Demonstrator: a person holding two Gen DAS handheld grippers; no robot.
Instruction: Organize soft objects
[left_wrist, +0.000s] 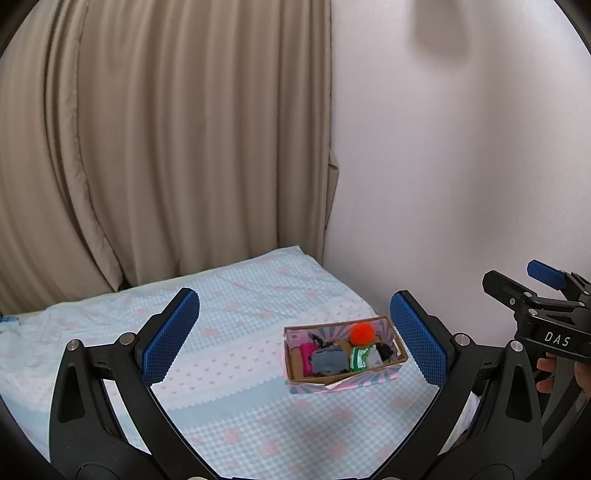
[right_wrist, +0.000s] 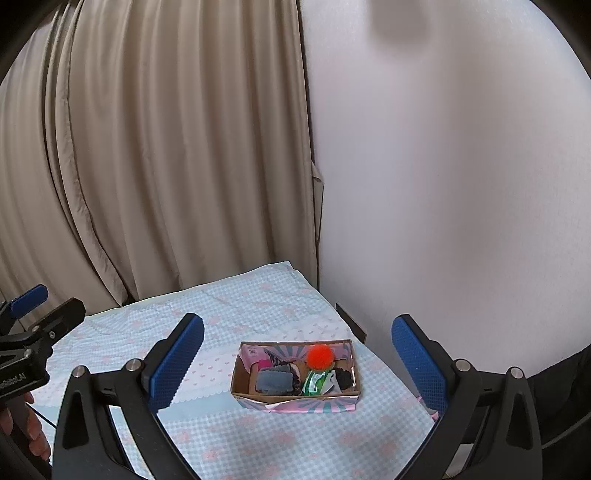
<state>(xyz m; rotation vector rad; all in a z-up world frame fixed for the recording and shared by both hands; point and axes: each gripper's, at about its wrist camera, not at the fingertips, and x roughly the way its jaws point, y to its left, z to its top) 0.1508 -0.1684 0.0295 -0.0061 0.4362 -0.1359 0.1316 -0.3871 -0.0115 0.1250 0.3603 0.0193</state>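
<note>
A small cardboard box (left_wrist: 392, 328) (right_wrist: 291, 400) with a pink and teal striped outside sits on the bed. Inside lie an orange pom-pom (left_wrist: 362, 334) (right_wrist: 319, 356), a grey folded cloth (left_wrist: 328, 360) (right_wrist: 274, 380), a magenta piece (left_wrist: 306, 353), a green and white packet (left_wrist: 359, 359) (right_wrist: 314, 382) and dark items. My left gripper (left_wrist: 295, 336) hovers open above the bed, short of the box, nothing between its fingers. My right gripper (right_wrist: 295, 354) is also open and empty, held back from the box. Each gripper shows at the edge of the other's view.
The bed (left_wrist: 229, 424) has a light blue checked cover with pink hearts. Beige curtains (left_wrist: 166, 147) hang behind it and a plain pale wall (left_wrist: 461, 166) stands on the right. A person's hand (left_wrist: 546, 373) holds the right gripper's handle.
</note>
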